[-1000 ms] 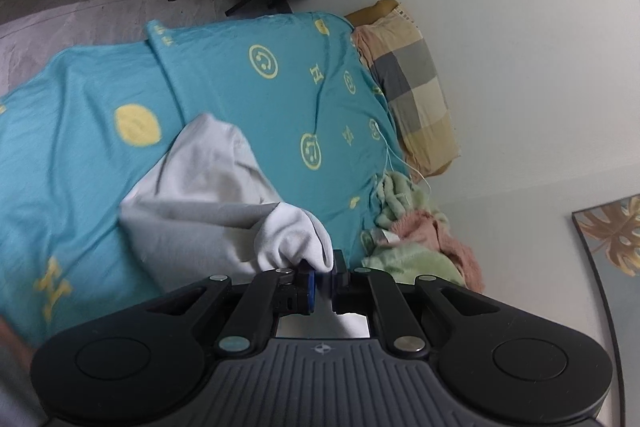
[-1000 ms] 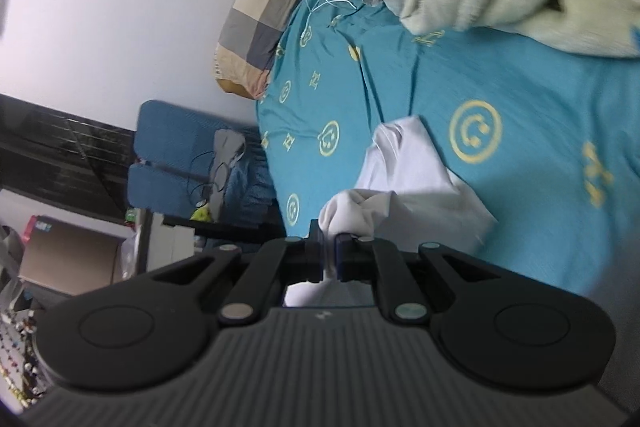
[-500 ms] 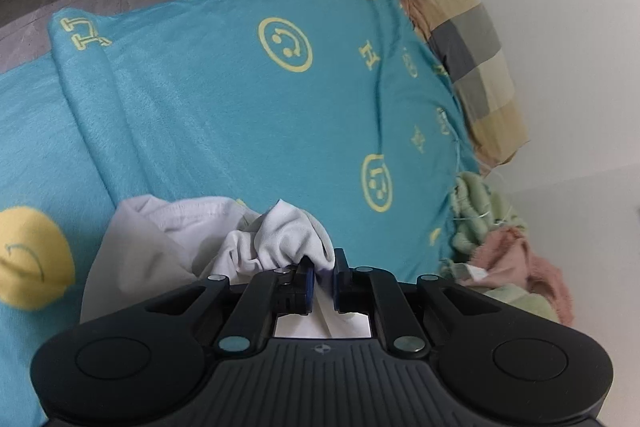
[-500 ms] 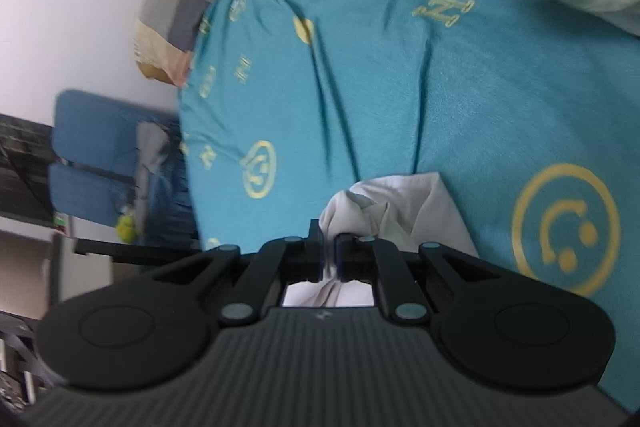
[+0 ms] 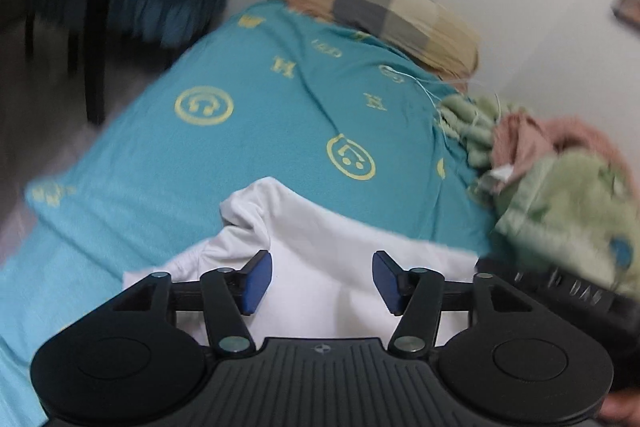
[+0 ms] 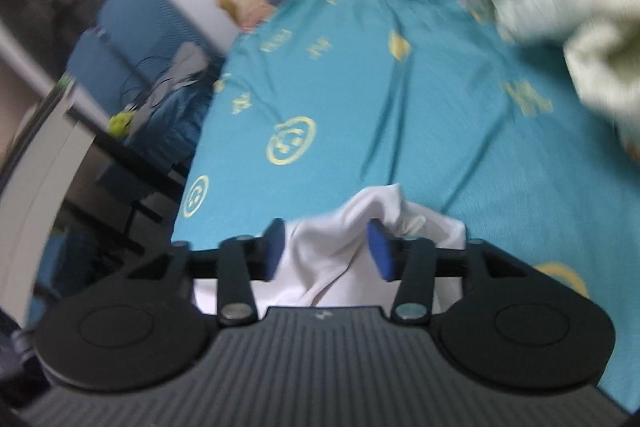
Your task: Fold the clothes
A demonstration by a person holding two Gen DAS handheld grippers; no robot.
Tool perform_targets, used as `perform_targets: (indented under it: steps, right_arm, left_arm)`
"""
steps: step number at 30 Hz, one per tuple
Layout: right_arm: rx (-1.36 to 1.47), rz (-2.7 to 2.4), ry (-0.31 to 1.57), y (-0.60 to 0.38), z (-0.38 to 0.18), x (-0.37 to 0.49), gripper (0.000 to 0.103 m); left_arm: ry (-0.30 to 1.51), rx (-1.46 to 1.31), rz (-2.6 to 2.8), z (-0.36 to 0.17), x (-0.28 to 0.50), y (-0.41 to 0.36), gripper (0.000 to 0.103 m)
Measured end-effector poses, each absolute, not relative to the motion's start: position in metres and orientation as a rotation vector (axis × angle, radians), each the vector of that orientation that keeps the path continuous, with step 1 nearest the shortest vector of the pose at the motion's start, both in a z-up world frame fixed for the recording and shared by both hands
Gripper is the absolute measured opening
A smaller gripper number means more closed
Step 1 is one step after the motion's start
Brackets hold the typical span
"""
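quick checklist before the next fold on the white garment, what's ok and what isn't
1. Left tongs released: ok, jaws have just been opening, pads clear of the white garment.
2. Right tongs released: ok, jaws have just been opening; cloth bunches between the pads, unpinched.
3. Garment resting on the teal bedsheet: ok.
4. Garment flat: not ok, bunched and creased at the right tongs.
5. Clear of the green blanket pile: ok, sheet shows between them.
6. Fold edges aligned: cannot tell, near part hidden and frames blurred.
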State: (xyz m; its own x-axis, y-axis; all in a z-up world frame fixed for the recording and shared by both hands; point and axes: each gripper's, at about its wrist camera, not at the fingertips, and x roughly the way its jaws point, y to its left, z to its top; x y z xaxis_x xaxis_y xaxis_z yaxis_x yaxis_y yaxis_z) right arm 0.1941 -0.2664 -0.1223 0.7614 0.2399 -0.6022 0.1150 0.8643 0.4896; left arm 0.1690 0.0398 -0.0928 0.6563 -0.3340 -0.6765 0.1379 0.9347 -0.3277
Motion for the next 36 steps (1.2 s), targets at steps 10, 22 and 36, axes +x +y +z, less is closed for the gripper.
perform_targets:
  steps: [10,22,36]
  right_arm:
    - [0.194,0.159,0.775,-0.232,-0.153,0.227,0.061]
    - [0.182,0.121,0.795,-0.226,-0.153,0.212,0.060]
    - [0.121,0.099,0.802,-0.216,-0.128,0.128,0.060]
  left_arm:
    - [0.861,-0.064,-0.244,-0.134,0.187,0.014,0.061]
    - [0.821,-0.038,-0.264,-0.107,0.153,0.012,0.061]
    - [0.857,-0.046,-0.249,-0.094,0.076,0.018,0.062]
